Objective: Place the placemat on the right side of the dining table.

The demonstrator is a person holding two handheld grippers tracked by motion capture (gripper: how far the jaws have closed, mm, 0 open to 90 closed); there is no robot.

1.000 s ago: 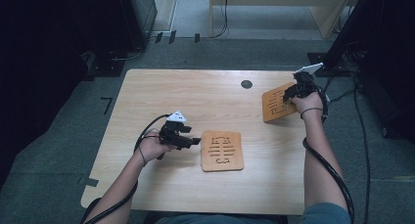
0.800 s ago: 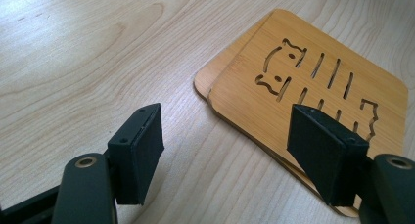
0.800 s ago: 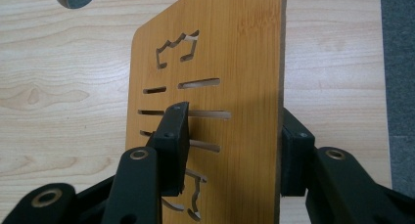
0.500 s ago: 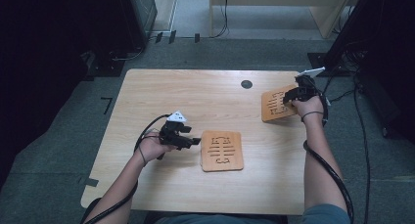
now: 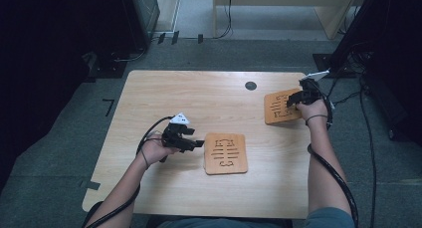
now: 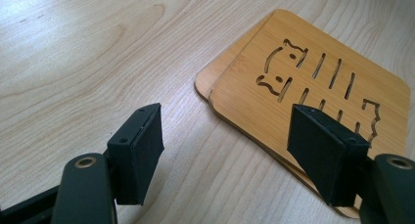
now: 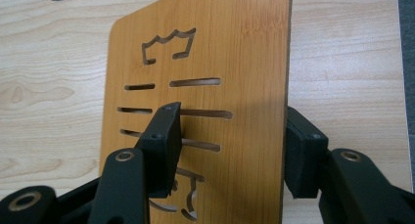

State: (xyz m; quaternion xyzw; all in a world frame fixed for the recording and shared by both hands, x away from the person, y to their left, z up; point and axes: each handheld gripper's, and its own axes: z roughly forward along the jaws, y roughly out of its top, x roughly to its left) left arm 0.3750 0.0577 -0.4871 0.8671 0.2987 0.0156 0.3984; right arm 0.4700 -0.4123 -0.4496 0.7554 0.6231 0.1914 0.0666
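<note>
A wooden trivet with cut-out slots (image 5: pixel 278 108) lies near the table's right edge. My right gripper (image 5: pixel 292 101) straddles its right side. In the right gripper view the trivet (image 7: pixel 235 53) runs between the jaws of that gripper (image 7: pixel 230 114). One pad hovers over its face and the other sits past its edge. These jaws have just been opening and do not press on the trivet. Two more trivets lie stacked (image 5: pixel 226 153) at the table's middle front. My left gripper (image 5: pixel 198 144) rests just left of them, open and empty (image 6: pixel 225 121), with the stack (image 6: pixel 313 82) ahead.
A dark round grommet hole (image 5: pixel 251 85) sits in the tabletop (image 5: pixel 199 98) near the far edge. Cables trail from both grippers along the forearms. Dark furniture and floor cables surround the table. Bare wood stretches across the left and far parts.
The right gripper has brought its trivet down from a raised tilt to the tabletop, and its jaws have spread. The left gripper and the stack have stayed put.
</note>
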